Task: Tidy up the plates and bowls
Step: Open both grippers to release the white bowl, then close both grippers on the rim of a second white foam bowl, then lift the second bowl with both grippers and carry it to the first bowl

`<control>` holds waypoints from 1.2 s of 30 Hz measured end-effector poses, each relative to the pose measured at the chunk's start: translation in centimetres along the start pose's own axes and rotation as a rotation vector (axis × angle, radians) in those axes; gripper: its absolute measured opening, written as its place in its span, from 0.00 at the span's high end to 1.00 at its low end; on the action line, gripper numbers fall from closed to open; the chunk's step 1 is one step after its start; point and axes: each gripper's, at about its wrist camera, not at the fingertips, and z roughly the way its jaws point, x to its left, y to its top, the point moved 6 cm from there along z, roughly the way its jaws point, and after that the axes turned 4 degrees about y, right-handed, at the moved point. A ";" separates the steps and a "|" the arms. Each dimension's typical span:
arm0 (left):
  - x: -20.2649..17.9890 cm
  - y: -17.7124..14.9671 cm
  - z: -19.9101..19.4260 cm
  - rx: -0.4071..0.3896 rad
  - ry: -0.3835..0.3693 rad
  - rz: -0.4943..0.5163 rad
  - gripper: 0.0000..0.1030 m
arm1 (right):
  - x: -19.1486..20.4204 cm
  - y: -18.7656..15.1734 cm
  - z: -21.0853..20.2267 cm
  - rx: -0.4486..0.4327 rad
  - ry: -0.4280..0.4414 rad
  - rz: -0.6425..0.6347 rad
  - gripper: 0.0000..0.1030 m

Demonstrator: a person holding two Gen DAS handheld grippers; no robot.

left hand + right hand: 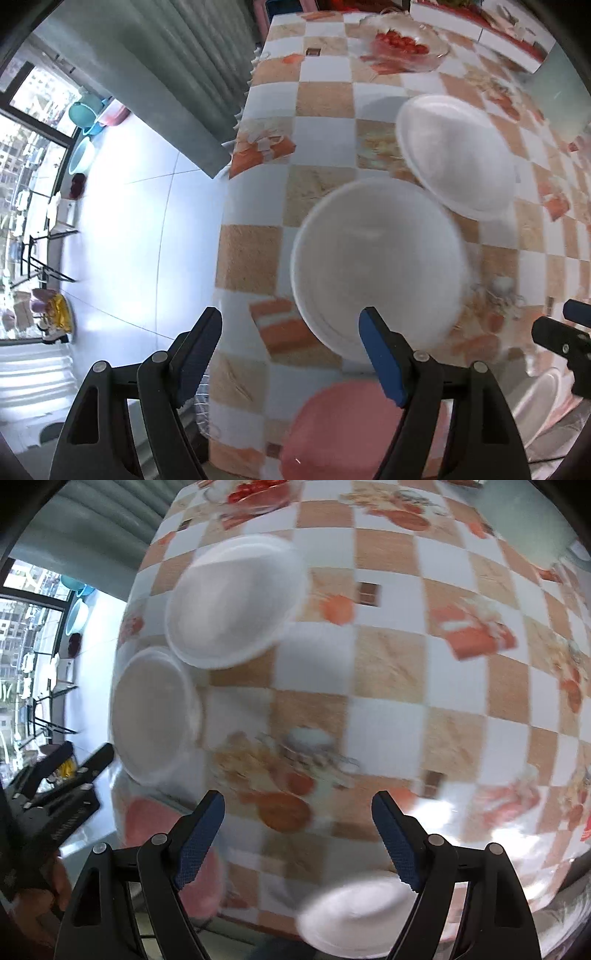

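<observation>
A white bowl (pixel 376 266) stands on the checkered tablecloth, just ahead of my open left gripper (pixel 291 317), whose right finger overlaps its near rim. Beyond it lies a white plate (pixel 454 155). A pink dish (pixel 332 432) sits at the near table edge under the left gripper. In the right wrist view the same white plate (pixel 236 598), white bowl (pixel 155 712) and pink dish (pixel 147 819) are at the left. My right gripper (pixel 297 799) hangs open and empty over bare cloth, with another white plate (pixel 354 915) below it at the near edge.
A glass dish of red fruit (pixel 402 44) stands at the far side of the table. The table's left edge (pixel 225 221) drops to a tiled floor. The left gripper's body (pixel 62 775) shows at the left of the right wrist view.
</observation>
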 end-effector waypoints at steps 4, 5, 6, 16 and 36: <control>0.4 1.4 1.9 0.024 0.003 0.002 0.23 | 2.4 1.8 2.6 0.001 -0.013 -0.025 0.19; 0.4 1.6 2.3 0.028 -0.005 -0.001 0.23 | 2.8 2.1 3.1 0.001 -0.018 -0.033 0.19; 0.3 2.0 2.8 0.031 -0.011 -0.002 0.23 | 3.2 2.5 3.8 0.006 -0.025 -0.041 0.19; 0.4 2.9 5.9 0.079 -0.009 0.015 0.23 | 4.9 3.9 7.7 0.053 -0.046 -0.053 0.19; -7.4 -0.8 3.1 0.105 -0.154 0.099 0.68 | 1.4 1.7 7.6 0.155 0.012 -0.057 0.83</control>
